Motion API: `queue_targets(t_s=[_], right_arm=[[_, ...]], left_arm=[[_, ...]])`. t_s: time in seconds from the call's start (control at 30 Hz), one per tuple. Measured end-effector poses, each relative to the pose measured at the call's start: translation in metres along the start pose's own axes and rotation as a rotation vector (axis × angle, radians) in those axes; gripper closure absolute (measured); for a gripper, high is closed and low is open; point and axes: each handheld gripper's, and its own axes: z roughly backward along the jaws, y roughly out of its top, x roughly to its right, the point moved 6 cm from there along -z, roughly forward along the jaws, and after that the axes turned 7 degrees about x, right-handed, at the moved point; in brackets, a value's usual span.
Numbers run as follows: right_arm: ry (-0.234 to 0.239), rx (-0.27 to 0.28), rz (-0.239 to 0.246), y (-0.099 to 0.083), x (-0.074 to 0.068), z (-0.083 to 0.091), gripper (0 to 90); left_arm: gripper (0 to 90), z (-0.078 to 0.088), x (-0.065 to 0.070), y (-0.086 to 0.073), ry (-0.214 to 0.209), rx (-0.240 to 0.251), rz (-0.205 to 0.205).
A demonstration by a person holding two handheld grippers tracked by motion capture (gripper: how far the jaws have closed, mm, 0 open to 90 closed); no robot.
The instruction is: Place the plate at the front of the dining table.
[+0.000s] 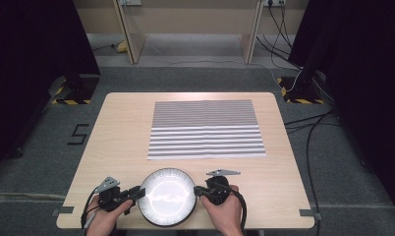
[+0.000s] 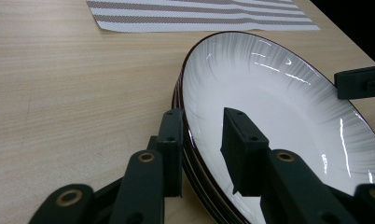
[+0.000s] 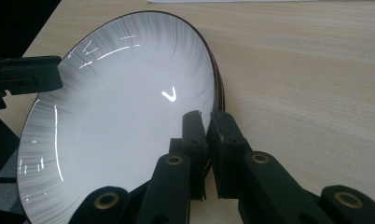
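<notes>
The plate [image 1: 166, 196] lies on the table [image 1: 112, 132] at its near edge, directly between the two grippers. The left gripper [image 1: 136, 192] sits at the plate's left rim, one jaw over the plate, the other outside the rim. The right gripper [image 1: 199, 191] sits at the plate's right rim, its jaws on either side of that rim. The placemat [image 1: 206, 129] lies flat on the table beyond both grippers, ahead of the plate and apart from it. Further plates appear stacked beneath the top plate in the left gripper view.
</notes>
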Motion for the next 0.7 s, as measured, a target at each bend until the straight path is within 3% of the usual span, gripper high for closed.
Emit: queue_targets(t_s=[0.43, 0.57, 0.7], right_arm=[[-0.025, -0.001, 0.009, 0.006, -0.003, -0.008, 86.9], [-0.039, -0.013, 0.032, 0.008, -0.005, -0.010, 86.8], [-0.039, -0.006, 0.019, 0.009, -0.005, -0.011, 87.1]], left_arm=[[76.3, -0.001, -0.003, -0.001, 0.027, -0.025, -0.028], [76.8, -0.002, -0.003, 0.000, 0.027, -0.033, -0.030], [77.4, -0.003, -0.003, 0.001, 0.036, -0.039, -0.043]])
